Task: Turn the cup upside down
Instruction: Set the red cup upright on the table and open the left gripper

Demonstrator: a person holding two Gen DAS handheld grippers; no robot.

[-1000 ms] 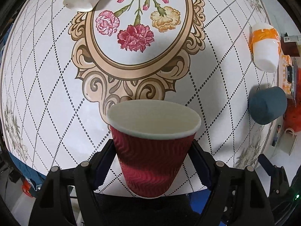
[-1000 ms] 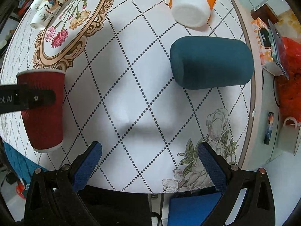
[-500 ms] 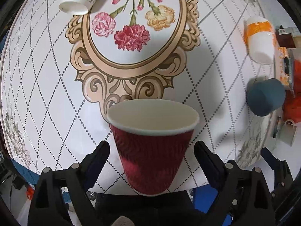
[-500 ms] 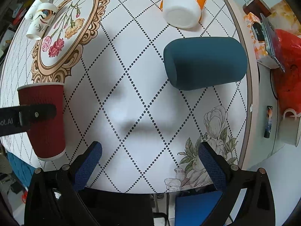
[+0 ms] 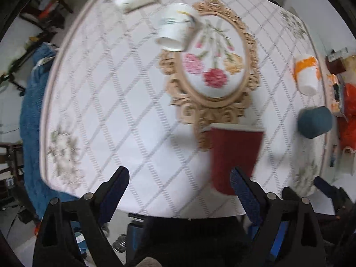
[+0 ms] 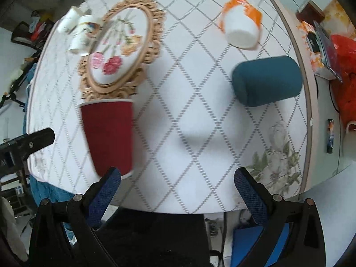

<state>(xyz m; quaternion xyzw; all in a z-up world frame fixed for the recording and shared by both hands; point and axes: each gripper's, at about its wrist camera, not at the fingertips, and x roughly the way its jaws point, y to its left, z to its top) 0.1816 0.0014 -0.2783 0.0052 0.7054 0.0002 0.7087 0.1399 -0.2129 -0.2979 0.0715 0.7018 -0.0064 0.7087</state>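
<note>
Both grippers hang with fingers spread wide and hold nothing — the left gripper [image 5: 178, 183] and right gripper [image 6: 178, 183] sit over the near tabletop [image 6: 195, 120] edge. The red cup [image 6: 109, 135] stands upright, mouth up, near that edge. Farther off lie a dark blue cup [image 6: 267, 81] and an orange-and-white cup [image 6: 241, 31] — both on their sides.
</note>
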